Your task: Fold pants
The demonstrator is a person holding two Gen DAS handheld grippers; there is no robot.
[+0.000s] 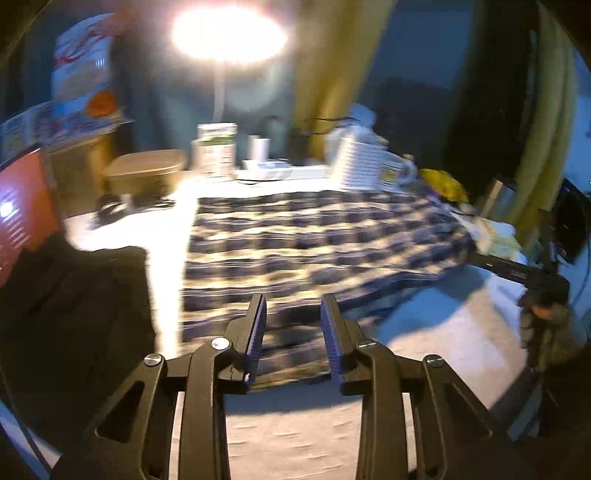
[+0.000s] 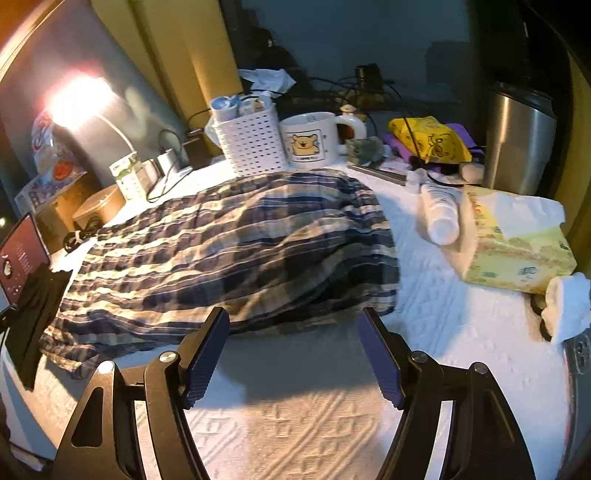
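The blue and cream plaid pants (image 2: pixel 229 247) lie folded into a wide band on the white textured cloth (image 2: pixel 303 428). They also show, blurred, in the left wrist view (image 1: pixel 314 243). My left gripper (image 1: pixel 293 306) is open and empty, its tips just over the near edge of the pants. My right gripper (image 2: pixel 293 321) is open wide and empty, its tips at the near edge of the pants, above the cloth.
Behind the pants stand a white perforated basket (image 2: pixel 251 140) and a bear mug (image 2: pixel 310 138). To the right lie a white bottle (image 2: pixel 441 214), a tissue box (image 2: pixel 517 240) and a steel canister (image 2: pixel 521 140). A laptop (image 2: pixel 20 254) and a lit lamp (image 1: pixel 229 35) are left.
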